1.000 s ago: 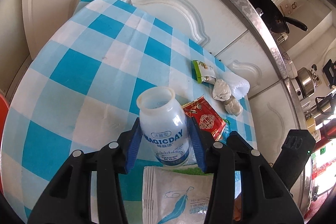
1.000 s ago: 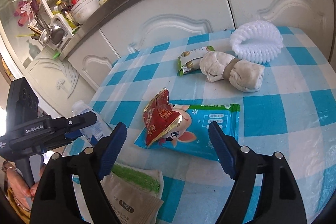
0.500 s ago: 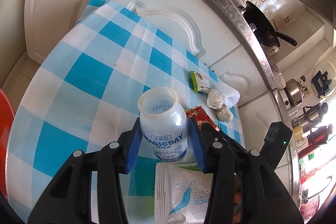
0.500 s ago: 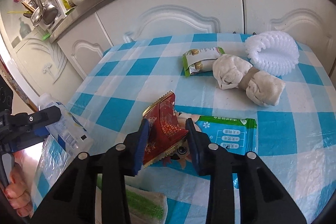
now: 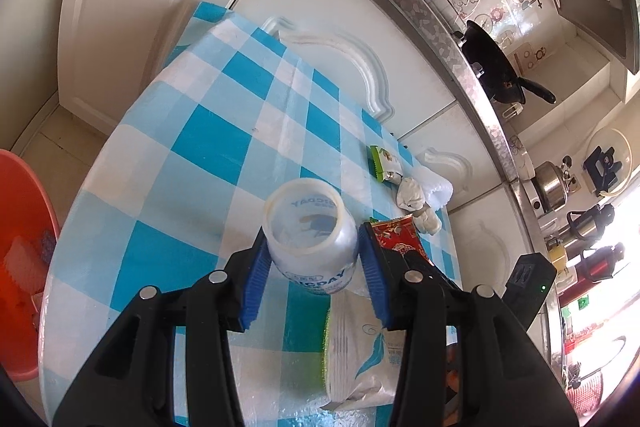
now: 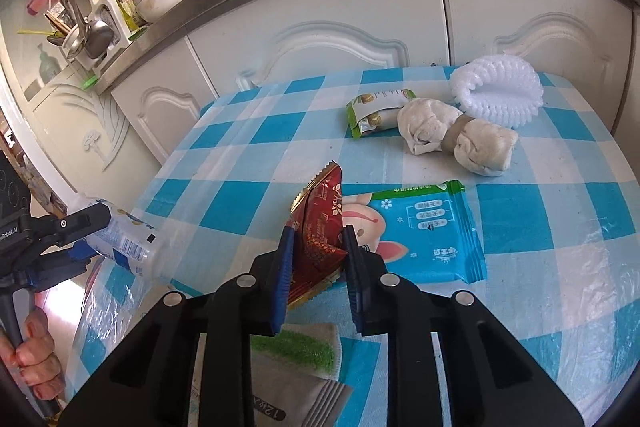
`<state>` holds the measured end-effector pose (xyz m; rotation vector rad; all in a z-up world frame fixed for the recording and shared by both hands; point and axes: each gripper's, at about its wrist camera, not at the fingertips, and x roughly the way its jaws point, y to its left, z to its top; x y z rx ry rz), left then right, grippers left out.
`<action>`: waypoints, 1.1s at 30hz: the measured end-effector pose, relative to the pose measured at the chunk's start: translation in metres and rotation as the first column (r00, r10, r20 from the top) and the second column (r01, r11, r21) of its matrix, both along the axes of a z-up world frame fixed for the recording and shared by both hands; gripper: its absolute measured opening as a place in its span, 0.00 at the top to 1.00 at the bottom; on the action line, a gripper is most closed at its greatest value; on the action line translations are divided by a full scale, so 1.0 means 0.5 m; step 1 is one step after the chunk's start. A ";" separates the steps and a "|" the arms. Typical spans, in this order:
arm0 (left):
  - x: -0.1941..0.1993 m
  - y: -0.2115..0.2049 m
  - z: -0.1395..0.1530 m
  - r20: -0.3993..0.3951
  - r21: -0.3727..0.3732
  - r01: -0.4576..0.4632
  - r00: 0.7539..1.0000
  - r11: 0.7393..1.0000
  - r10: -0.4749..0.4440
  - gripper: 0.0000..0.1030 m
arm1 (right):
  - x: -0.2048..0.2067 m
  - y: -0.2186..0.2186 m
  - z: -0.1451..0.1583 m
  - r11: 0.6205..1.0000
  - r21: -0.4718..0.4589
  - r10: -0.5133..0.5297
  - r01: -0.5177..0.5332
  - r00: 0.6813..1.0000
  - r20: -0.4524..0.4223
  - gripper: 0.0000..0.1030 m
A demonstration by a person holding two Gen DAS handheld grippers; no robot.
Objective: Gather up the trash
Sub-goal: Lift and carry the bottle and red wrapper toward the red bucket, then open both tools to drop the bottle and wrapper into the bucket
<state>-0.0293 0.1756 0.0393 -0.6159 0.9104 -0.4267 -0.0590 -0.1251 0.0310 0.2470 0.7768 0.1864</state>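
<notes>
Right wrist: right claw (image 6: 316, 259) closing, pinching red wrapper (image 6: 320, 227), long axis pointing up-away; left claw (image 5: 312, 267) clamps bottle (image 5: 310, 239).

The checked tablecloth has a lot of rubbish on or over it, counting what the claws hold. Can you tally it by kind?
Plastic bottles: 1, the white bottle in the left claw.
Snack wrappers: 2, the red wrapper with the right claw closing on it, and the green wrapper.
Wipe packs: 2, the blue pack and white pack.
Rag bundles: 1.
Foam nets: 1.
Total: 7
</notes>
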 end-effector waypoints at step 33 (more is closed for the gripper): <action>-0.186 0.418 -0.085 -0.005 0.188 -0.333 0.940 0.924 0.340 0.56 | -0.103 0.478 0.103 0.879 0.033 0.475 -0.475 0.880 0.020 0.76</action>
